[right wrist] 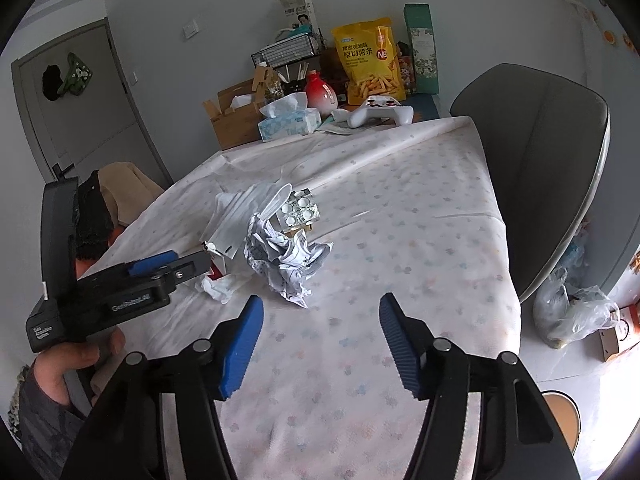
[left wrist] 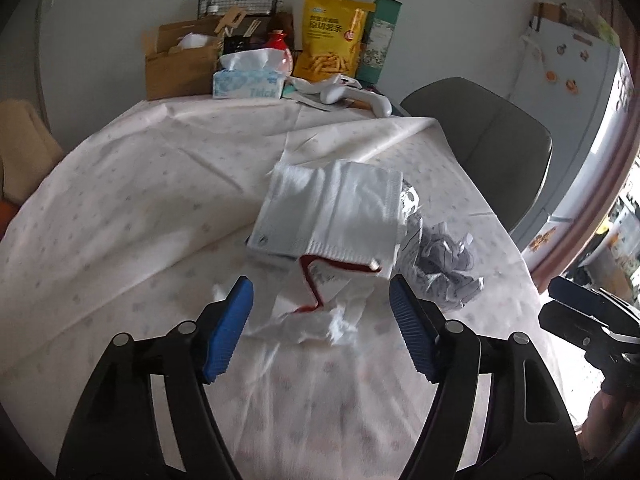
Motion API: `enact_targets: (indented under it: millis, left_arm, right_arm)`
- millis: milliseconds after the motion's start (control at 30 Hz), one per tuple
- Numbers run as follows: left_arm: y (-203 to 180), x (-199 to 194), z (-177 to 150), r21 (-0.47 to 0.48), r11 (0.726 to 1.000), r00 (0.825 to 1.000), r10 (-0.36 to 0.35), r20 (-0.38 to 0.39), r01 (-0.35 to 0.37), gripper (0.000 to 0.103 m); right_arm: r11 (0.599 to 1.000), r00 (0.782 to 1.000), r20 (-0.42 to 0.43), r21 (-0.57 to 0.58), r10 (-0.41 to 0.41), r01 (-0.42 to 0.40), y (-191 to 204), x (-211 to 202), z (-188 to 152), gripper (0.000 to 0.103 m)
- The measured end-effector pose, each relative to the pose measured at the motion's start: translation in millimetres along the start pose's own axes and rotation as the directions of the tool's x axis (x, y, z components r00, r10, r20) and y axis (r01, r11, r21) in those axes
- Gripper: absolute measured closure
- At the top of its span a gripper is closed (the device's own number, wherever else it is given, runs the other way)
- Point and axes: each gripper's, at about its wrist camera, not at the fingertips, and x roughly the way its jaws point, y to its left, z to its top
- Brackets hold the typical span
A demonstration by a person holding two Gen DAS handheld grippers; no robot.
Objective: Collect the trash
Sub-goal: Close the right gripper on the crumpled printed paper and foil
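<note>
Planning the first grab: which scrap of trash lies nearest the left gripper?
The crumpled white tissue, lying just beyond the open left gripper; the crumpled printed paper sits farther right.

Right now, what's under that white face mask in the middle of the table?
The face mask drapes over a pale flat box, whose left part shows. A red-edged wrapper pokes out at its near edge. What else lies beneath is covered.

tablecloth [right wrist: 400, 216]: matt cloth | crumpled paper [right wrist: 288, 256] | fingers [left wrist: 230, 332]: ribbed blue rubber
</note>
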Motion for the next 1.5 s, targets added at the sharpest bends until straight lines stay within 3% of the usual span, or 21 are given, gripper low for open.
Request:
enact_targets:
  millis: [133,267,367,433,467,500,567,633,767,1000,1267,1300,1333,1500]
  left_arm:
    - [-3,3,6,0.001,0.999,0.999,-0.043,0.03,0.043,0.033]
    - [-1,7,8,-0.002,0.999,0.998,-0.042,0.045,0.042,0.034]
    - [1,11,9,0.004,0.999,0.998,-0.052,0.028,0.052,0.052]
    - [5,12,9,-0.004,0.998,0.998,-0.067,0.011,0.067,0.072]
    - [9,10,9,-0.017,0.997,0.997,-0.071,0.01,0.071,0.074]
    - [11,9,9,-0.024,0.997,0.997,-0.074,0.01,0.074,0.088]
    - [18,4,9,-0.039,0.997,0.997,-0.073,0.014,0.074,0.09]
    - [24,-1,9,-0.048,0.997,0.998,-0.066,0.018,0.067,0.1]
    - [41,-16,12,-0.093,0.993,0.997,-0.062,0.047,0.066,0.1]
    - [63,-48,17,-0.137,0.988,0.992,-0.055,0.111,0.07,0.1]
    - [74,-62,11,-0.162,0.986,0.992,-0.02,0.127,0.041,0.1]
    - [74,-62,10,-0.165,0.985,0.992,-0.019,0.126,0.04,0.1]
    - [73,-63,9,-0.166,0.985,0.992,-0.021,0.126,0.042,0.1]
    - [64,-68,5,-0.174,0.983,0.99,-0.034,0.14,0.059,0.1]
  right_arm:
    - [1.0,1.0,0.006,-0.005,0.003,-0.003,2,-1,4,0.046]
    - [1.0,1.0,0.01,-0.008,0.005,-0.005,3,-3,5,0.046]
    - [1.0,1.0,0.009,-0.01,0.006,-0.006,3,-3,5,0.046]
    - [1.0,1.0,0.004,-0.011,0.011,-0.011,4,-1,5,0.046]
    - [1.0,1.0,0.003,-0.014,0.013,-0.013,5,-1,6,0.046]
    - [1.0,1.0,0.002,-0.018,0.015,-0.015,7,0,7,0.046]
    - [0.999,1.0,0.001,-0.027,0.02,-0.02,10,2,9,0.046]
    - [0.999,1.0,-0.004,-0.041,0.027,-0.027,15,6,11,0.047]
    - [0.997,0.998,-0.031,-0.064,0.045,-0.047,28,19,14,0.053]
    - [0.993,0.992,-0.107,-0.089,0.073,-0.082,46,50,10,0.053]
    - [0.995,0.988,-0.148,-0.088,0.036,-0.049,45,83,11,0.044]
    - [0.995,0.987,-0.159,-0.093,0.032,-0.047,44,87,10,0.049]
    - [0.993,0.984,-0.175,-0.098,0.044,-0.062,43,89,9,0.079]
    - [0.991,0.989,-0.131,-0.108,0.071,-0.085,38,62,2,0.084]
